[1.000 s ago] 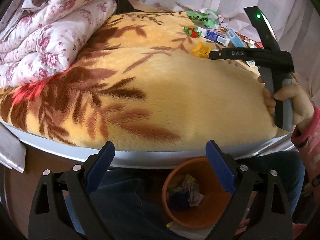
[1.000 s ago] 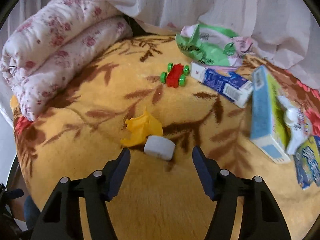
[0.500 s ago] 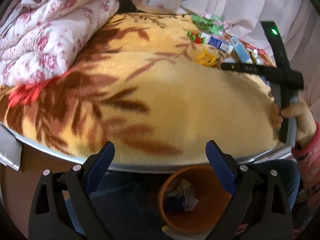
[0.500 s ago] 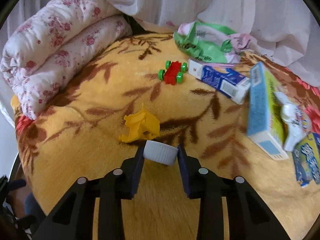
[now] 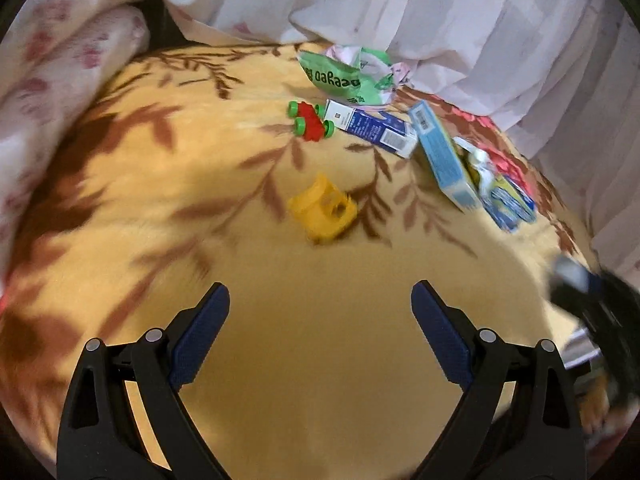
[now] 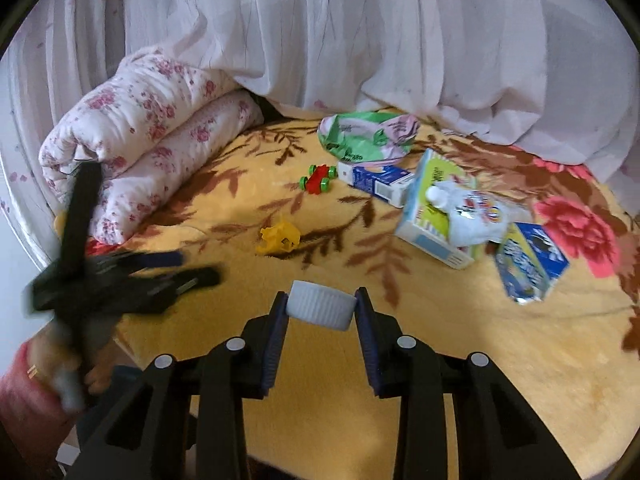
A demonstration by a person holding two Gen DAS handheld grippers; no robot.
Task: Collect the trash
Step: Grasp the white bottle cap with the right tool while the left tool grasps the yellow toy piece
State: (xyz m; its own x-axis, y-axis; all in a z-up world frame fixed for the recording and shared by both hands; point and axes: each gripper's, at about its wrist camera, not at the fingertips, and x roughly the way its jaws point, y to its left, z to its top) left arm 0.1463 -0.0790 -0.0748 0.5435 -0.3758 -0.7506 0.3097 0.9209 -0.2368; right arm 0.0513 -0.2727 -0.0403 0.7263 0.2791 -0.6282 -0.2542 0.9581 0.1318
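Observation:
My right gripper (image 6: 322,310) is shut on a white ribbed bottle cap (image 6: 322,309) and holds it above the yellow floral blanket (image 6: 460,344). My left gripper (image 5: 320,300) is open and empty over the blanket (image 5: 312,352), short of a crumpled yellow piece (image 5: 325,211), which also shows in the right wrist view (image 6: 279,237). Further back lie a green wrapper (image 5: 348,78), a blue carton (image 5: 374,127), a light blue box (image 5: 444,156) and a blue packet (image 5: 510,200). The left gripper appears blurred in the right wrist view (image 6: 192,268).
A red toy car with green wheels (image 5: 310,121) lies by the blue carton. A rolled floral quilt (image 6: 148,152) lies at the left. A white curtain (image 6: 360,40) hangs behind the bed. A white squeeze bottle (image 6: 468,208) rests on the light box (image 6: 432,220).
My right gripper shut on the white cap and lifted it back from the yellow piece. My left gripper rose from the orange bin below the bed edge and moved over the blanket.

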